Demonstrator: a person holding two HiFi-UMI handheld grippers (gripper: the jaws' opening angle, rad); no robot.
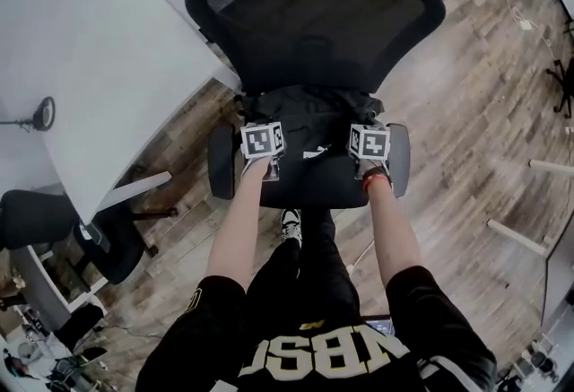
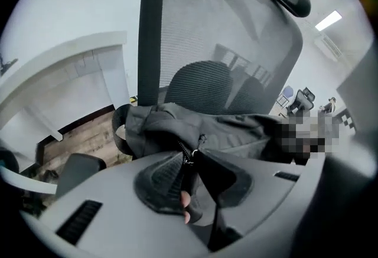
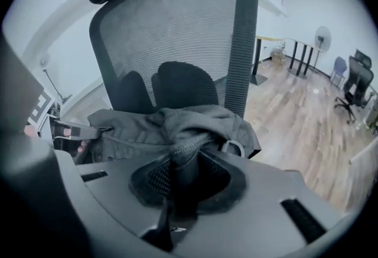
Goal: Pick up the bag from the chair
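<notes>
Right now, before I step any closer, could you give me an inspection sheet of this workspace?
Surface: black mesh office chair, its seat under the bag.
Job's things: dark grey fabric bag with a zip, bunched over the seat, held at both ends.
Clutter: small round-headed stand on the white desk.
Grippers: left gripper jaws shut on bag fabric by the zip; right gripper jaws shut on a fold of the bag.
Cables: what looks like a thin white lead on the floor, far right.
Surroundings: wood-plank floor; a second black chair lower left.
</notes>
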